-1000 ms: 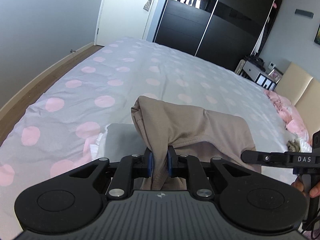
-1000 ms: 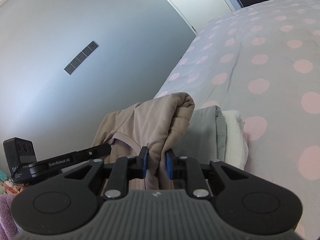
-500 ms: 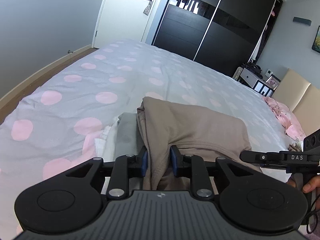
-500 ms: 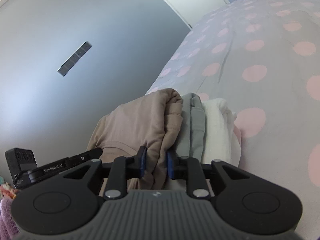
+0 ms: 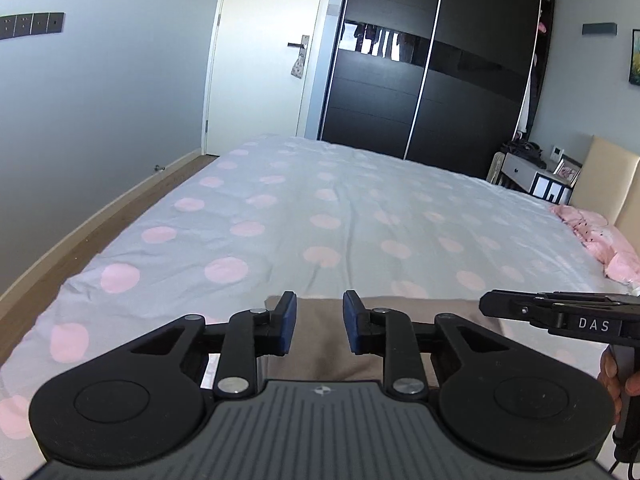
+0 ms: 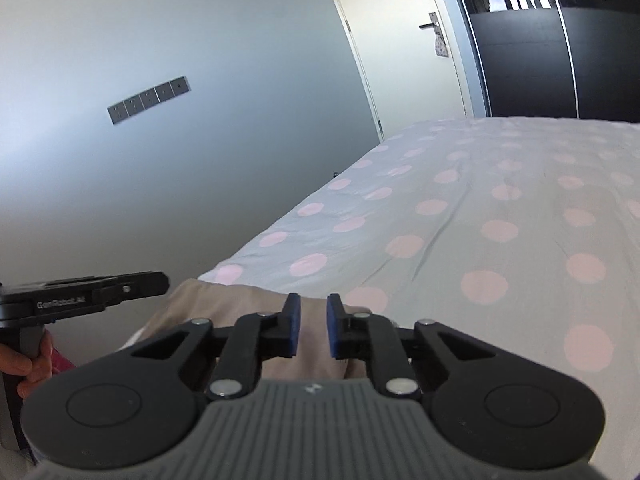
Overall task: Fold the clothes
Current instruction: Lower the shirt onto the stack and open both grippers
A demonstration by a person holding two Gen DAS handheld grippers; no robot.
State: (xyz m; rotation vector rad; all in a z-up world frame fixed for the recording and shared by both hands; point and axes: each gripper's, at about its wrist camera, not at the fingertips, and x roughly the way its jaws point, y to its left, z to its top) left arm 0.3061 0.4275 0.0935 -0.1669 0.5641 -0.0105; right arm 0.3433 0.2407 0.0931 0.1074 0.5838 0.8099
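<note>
Beige garment (image 5: 320, 340) lies flat on the near edge of my dotted bedspread (image 5: 340, 220), right under both tools; my left gripper (image 5: 319, 322) sits spread above it, pads clear of the cloth, while my right gripper (image 6: 310, 326) is narrowing its jaws with nothing pinched between them, fabric only visible beneath. Round about: a pink bundle (image 5: 600, 236) by the headboard, dark wardrobe (image 5: 432, 68) and pale door (image 5: 264, 52) beyond the foot, grey wall on the left. A sliver of white cloth (image 5: 210, 372) peeks beside the left finger, otherwise hidden by the tool body.
</note>
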